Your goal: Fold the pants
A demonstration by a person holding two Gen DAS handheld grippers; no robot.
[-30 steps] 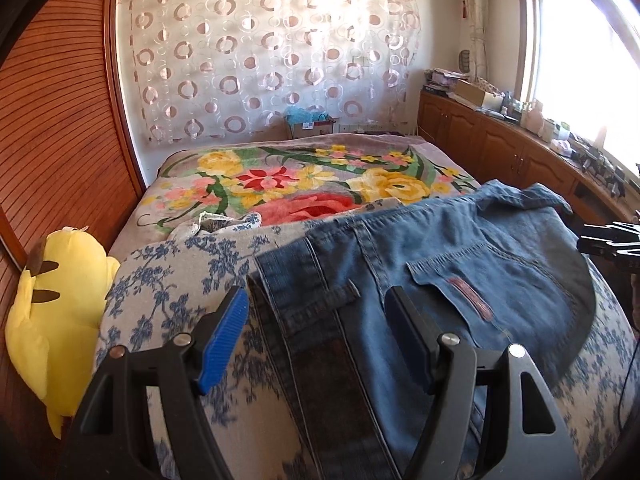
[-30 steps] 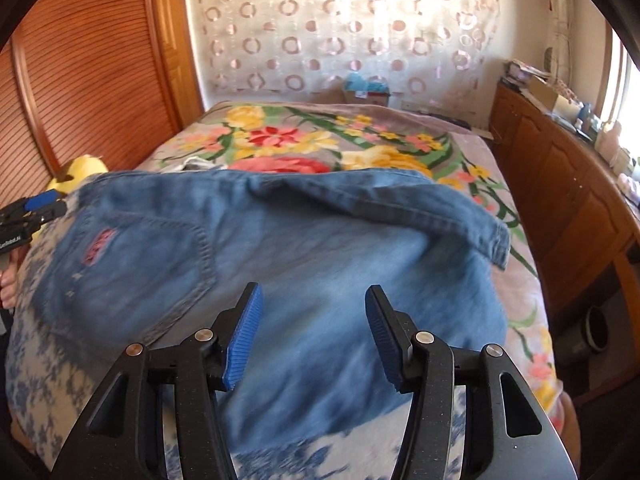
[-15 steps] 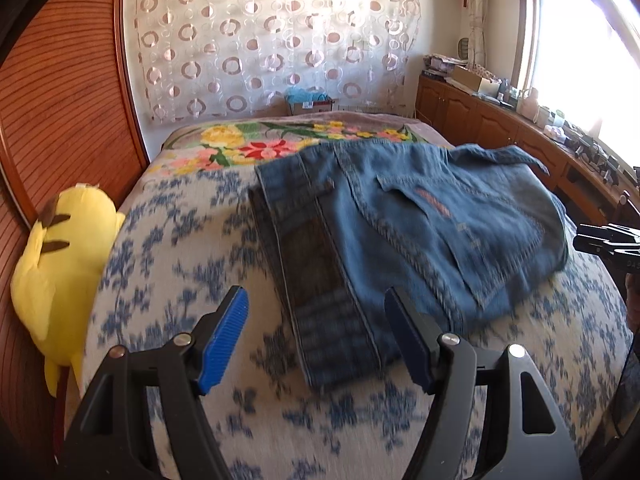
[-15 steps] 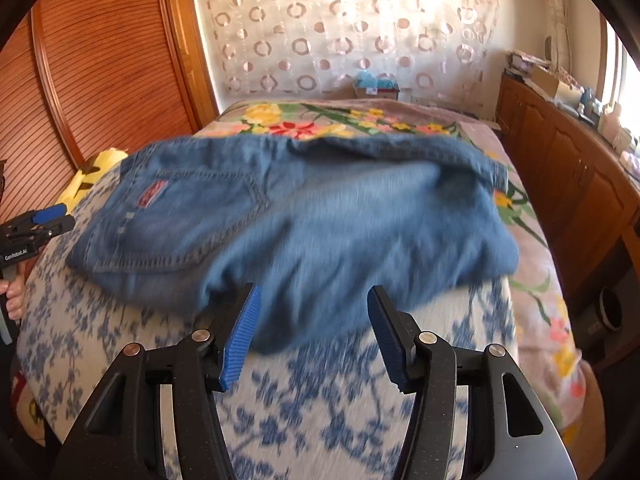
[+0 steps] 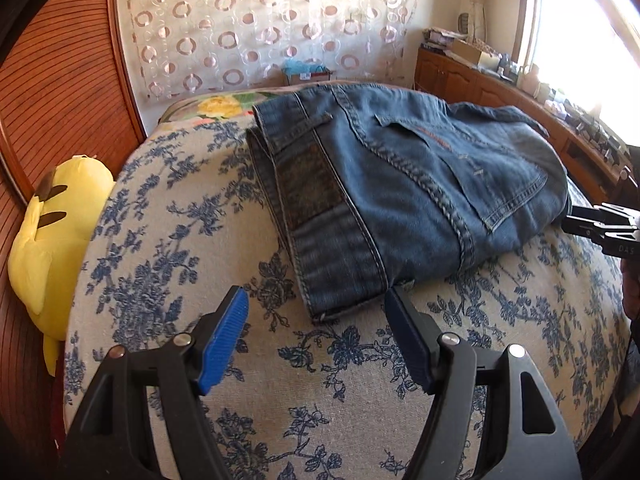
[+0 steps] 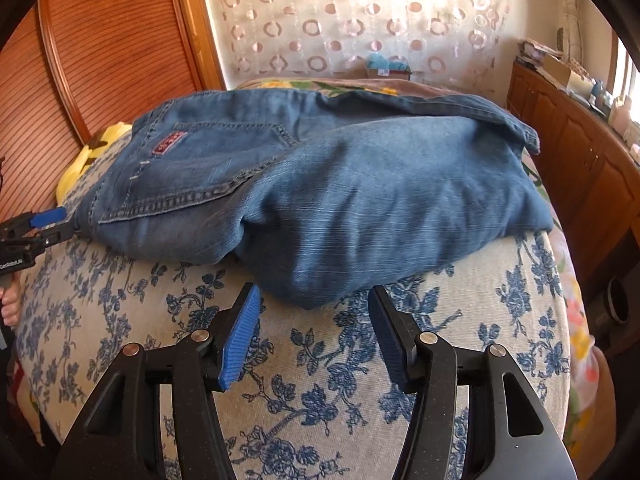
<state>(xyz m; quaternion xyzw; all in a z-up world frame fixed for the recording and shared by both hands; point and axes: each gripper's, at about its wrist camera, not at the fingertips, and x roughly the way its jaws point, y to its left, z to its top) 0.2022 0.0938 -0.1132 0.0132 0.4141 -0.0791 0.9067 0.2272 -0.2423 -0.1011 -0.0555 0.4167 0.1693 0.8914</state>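
Observation:
A pair of blue jeans (image 5: 400, 184) lies folded into a compact bundle on the blue-flowered bed cover (image 5: 180, 240), waistband toward the left wrist view and a back pocket with a red tag on top. The jeans also show in the right wrist view (image 6: 340, 200). My left gripper (image 5: 316, 320) is open and empty, just short of the waistband's near corner. My right gripper (image 6: 312, 308) is open and empty, just short of the folded edge. Each gripper shows at the side of the other's view: the right one (image 5: 600, 228) and the left one (image 6: 36, 224).
A yellow plush toy (image 5: 56, 220) lies at the bed's left edge against a wooden slatted wall (image 5: 60, 92). A low wooden cabinet (image 6: 580, 152) with clutter runs along the right under a bright window. A curtain with rings (image 5: 260, 28) hangs behind the bed.
Both grippers have drawn back from the jeans toward the bed's near edge. The jeans now lie beyond the fingertips, with more flowered cover in front.

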